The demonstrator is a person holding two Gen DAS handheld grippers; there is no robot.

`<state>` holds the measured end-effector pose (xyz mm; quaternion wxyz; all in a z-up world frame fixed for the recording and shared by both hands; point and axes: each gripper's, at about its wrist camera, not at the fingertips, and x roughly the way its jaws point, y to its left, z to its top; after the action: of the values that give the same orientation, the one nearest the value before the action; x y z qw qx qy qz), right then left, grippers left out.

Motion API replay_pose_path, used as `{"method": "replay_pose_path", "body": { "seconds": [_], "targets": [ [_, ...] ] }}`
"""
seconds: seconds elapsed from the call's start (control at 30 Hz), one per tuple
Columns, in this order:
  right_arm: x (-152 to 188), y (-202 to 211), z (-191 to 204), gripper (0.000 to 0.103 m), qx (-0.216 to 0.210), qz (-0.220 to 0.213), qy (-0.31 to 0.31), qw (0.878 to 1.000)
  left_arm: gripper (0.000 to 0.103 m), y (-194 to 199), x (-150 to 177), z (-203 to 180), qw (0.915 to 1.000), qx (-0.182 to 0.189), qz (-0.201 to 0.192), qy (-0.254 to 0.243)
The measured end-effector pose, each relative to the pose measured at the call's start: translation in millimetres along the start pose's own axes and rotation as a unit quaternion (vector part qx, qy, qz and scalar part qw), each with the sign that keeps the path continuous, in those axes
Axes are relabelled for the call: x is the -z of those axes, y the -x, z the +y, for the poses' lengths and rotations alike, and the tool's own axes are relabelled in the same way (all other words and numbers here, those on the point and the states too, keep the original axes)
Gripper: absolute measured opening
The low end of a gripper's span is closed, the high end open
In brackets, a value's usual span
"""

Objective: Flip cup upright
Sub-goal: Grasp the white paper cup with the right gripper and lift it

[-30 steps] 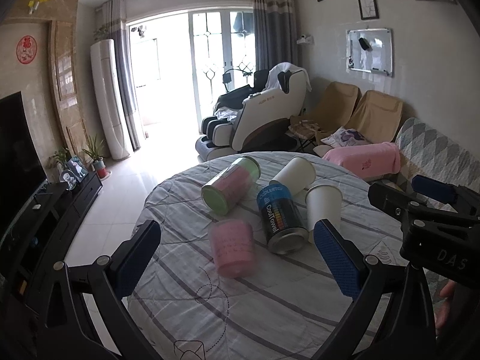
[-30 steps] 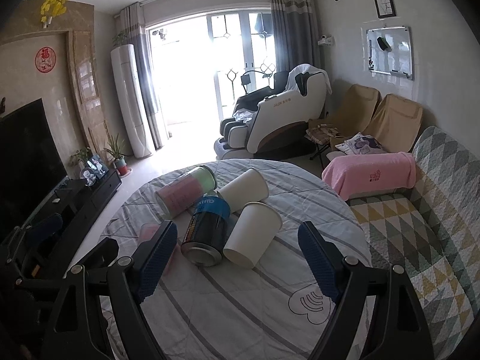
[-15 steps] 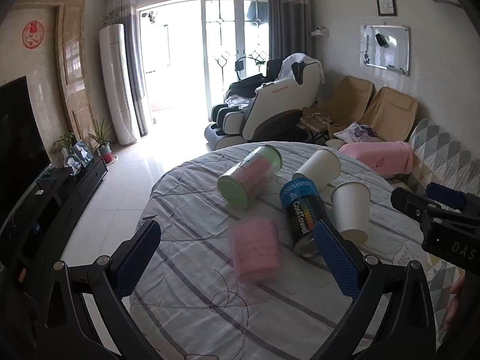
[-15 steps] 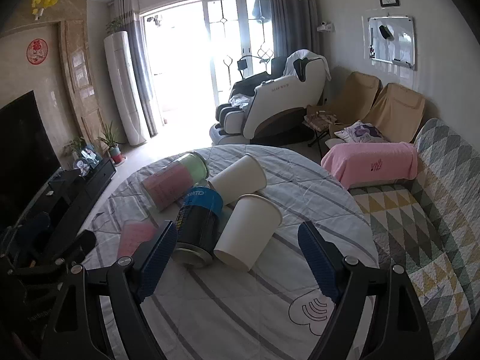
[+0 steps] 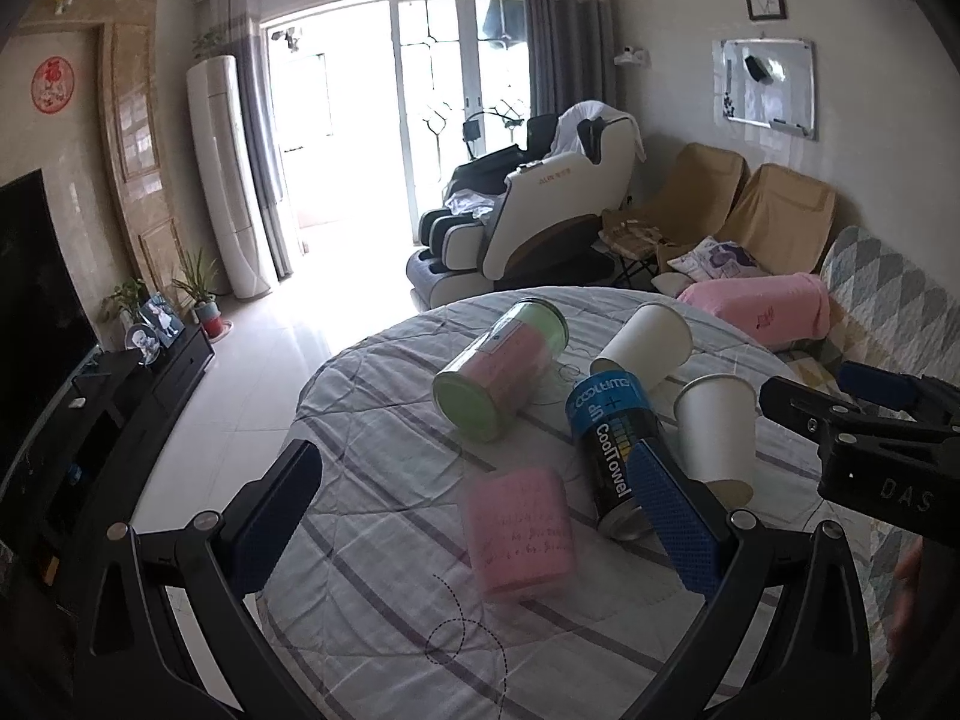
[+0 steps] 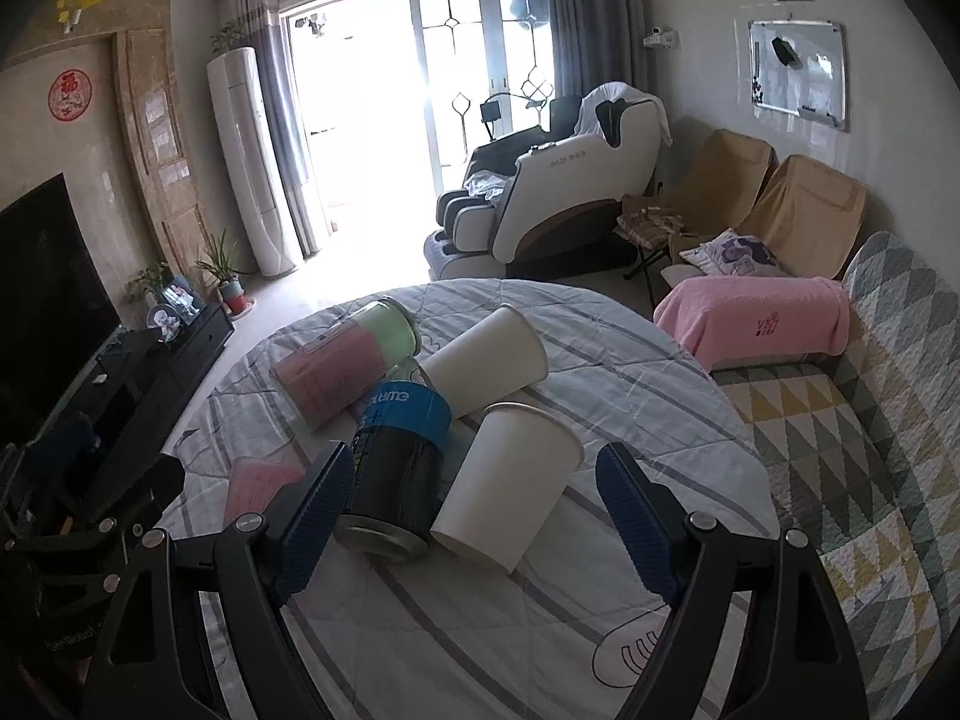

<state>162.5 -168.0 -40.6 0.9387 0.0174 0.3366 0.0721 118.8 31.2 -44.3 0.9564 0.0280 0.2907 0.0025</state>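
Note:
Several containers lie on their sides on a round table with a striped cloth (image 5: 372,552). A pink cup (image 5: 519,531) lies nearest my open, empty left gripper (image 5: 480,516), between its fingers in that view, and shows partly in the right wrist view (image 6: 261,483). A white paper cup (image 6: 507,495) lies between the fingers of my open, empty right gripper (image 6: 474,516) and shows in the left wrist view (image 5: 717,435). A second white paper cup (image 6: 489,360) lies behind it. A black and blue can (image 6: 399,468) lies beside them.
A pink and green tin (image 5: 501,375) lies on its side farther back. The right gripper's body (image 5: 864,438) shows at the right of the left wrist view. A patterned sofa (image 6: 870,420) stands right of the table, a TV cabinet (image 5: 120,408) left.
Both grippers have moved closer to the containers. The pink cup has shifted in the left wrist view from left of centre to centre-right, between the fingers. Both grippers stay open.

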Motion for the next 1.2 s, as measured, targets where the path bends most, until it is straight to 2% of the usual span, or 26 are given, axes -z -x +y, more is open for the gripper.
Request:
{"method": "replay_pose_path", "body": {
  "seconds": [0.3,0.4,0.57,0.7,0.87,0.97,1.1,1.2],
  "targets": [
    [-7.7,-7.1,-8.4,0.084,0.004,0.005,-0.001,1.000,0.103,-9.9,-6.3,-4.1,0.9996,0.021,0.018,0.001],
    [-11.0,-9.3,-9.7,0.084,0.005,0.007,-0.002,1.000,0.103,-12.9,-8.4,-5.1,0.9997,0.014,0.020,-0.002],
    [-22.9,-20.3,-15.2,0.084,-0.015,0.024,-0.025,0.999,0.103,-20.5,-19.1,-11.1,0.9994,0.018,0.021,-0.020],
    [-37.8,-42.4,-21.1,0.084,-0.041,0.057,-0.071,0.995,0.103,-38.0,-38.9,-17.6,0.9979,0.034,0.027,-0.047],
    [-57.6,-75.8,-35.4,0.084,-0.073,0.101,-0.161,0.979,0.103,-67.4,-63.4,-25.4,0.9949,0.036,0.038,-0.087],
    [-62.9,-97.2,-42.5,0.084,-0.078,0.128,-0.209,0.966,0.103,-83.7,-74.4,-32.5,0.9919,0.030,0.045,-0.114],
    [-62.4,-123.4,-48.6,0.084,-0.093,0.155,-0.262,0.948,0.103,-104.4,-86.2,-40.1,0.9866,0.057,0.060,-0.141],
    [-62.4,-136.9,-53.7,0.084,-0.088,0.167,-0.287,0.939,0.103,-119.3,-93.7,-47.9,0.9813,0.066,0.068,-0.167]
  ]
}}
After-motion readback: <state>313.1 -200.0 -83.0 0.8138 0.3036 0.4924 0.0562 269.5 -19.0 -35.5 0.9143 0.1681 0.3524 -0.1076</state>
